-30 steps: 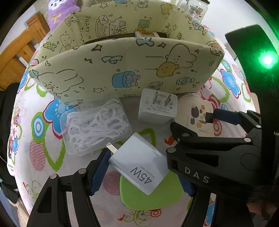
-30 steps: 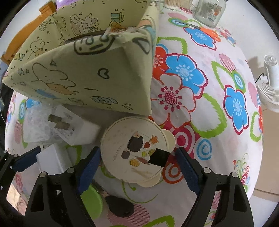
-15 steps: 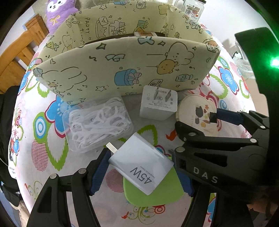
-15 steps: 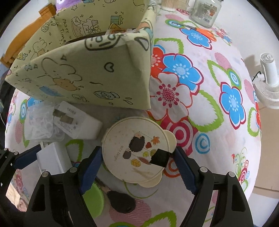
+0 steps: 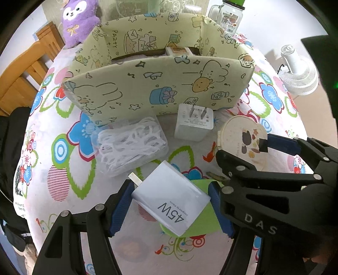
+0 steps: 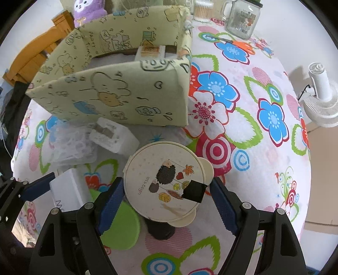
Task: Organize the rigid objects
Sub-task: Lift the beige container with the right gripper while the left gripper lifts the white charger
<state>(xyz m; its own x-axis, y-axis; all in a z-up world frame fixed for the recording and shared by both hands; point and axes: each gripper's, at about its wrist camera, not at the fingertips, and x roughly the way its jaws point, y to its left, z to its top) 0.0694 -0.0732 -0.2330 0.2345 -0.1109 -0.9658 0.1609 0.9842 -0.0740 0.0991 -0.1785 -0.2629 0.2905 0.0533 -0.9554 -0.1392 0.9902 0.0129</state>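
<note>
Charger (image 5: 172,201) gripped by left tongs (image 5: 171,208); right tongs (image 6: 164,196) clamp round box (image 6: 163,186).

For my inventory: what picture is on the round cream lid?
Hedgehogs with coloured leaves on the round cream lid, clearest in the right wrist view.

**Where things lie around the fabric box**

In the left wrist view the fabric box (image 5: 160,84) fills the upper middle. Just below it, side by side, lie the box of floss picks (image 5: 131,146) at left, the pronged charger (image 5: 194,124) at centre and the round tin (image 5: 243,141) at right. The 45W charger (image 5: 171,201) lies lower centre, above a flat disc (image 5: 202,222). A jar (image 5: 230,19) stands upper right, a plush toy (image 5: 78,21) upper left.
</note>
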